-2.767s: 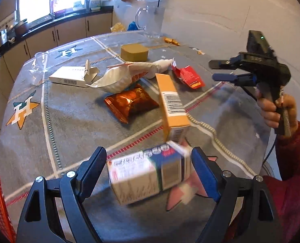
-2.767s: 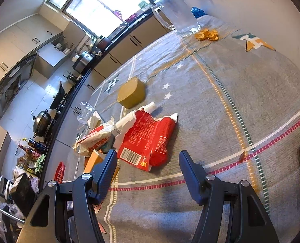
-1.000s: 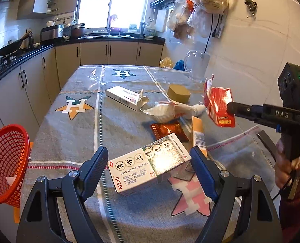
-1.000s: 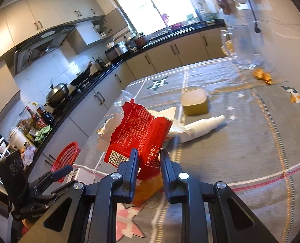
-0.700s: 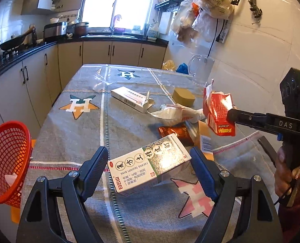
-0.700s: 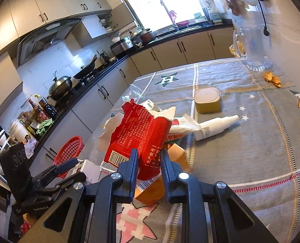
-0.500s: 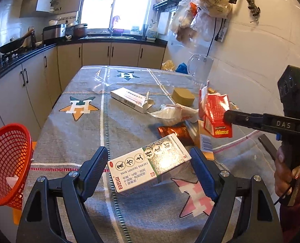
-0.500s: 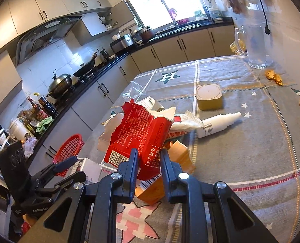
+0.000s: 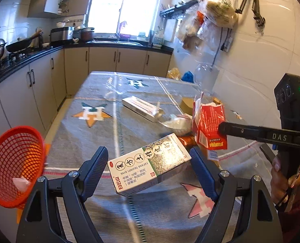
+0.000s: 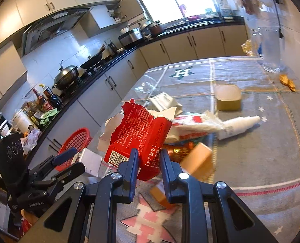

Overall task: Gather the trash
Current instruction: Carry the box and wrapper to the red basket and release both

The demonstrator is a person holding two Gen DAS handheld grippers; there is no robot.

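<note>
My left gripper [image 9: 148,162] is shut on a white and green medicine box [image 9: 147,163], held tilted above the grey table [image 9: 85,139]. The same box shows as a white end [image 10: 90,162] in the right wrist view, in the left gripper [image 10: 68,162]. My right gripper [image 10: 148,161] is shut on a torn red carton [image 10: 139,133], lifted off the table; from the left wrist camera that carton [image 9: 209,125] hangs at the right gripper's tip [image 9: 223,128]. A red mesh basket [image 9: 12,162] stands off the table's left edge, also seen as the basket [image 10: 75,141] behind the left gripper.
On the table lie an orange box [image 10: 198,159], a shiny orange wrapper [image 10: 178,148], a crumpled white and red bag [image 10: 190,127], a white tube [image 10: 239,126], an open white carton [image 9: 141,108], a tan tin [image 10: 227,97] and a clear cup [image 10: 147,85]. A glass jug [image 10: 271,46] stands by the wall.
Both grippers have drifted left toward the basket side, each keeping its grip. The red carton now sits closer to the medicine box in the left wrist view.
</note>
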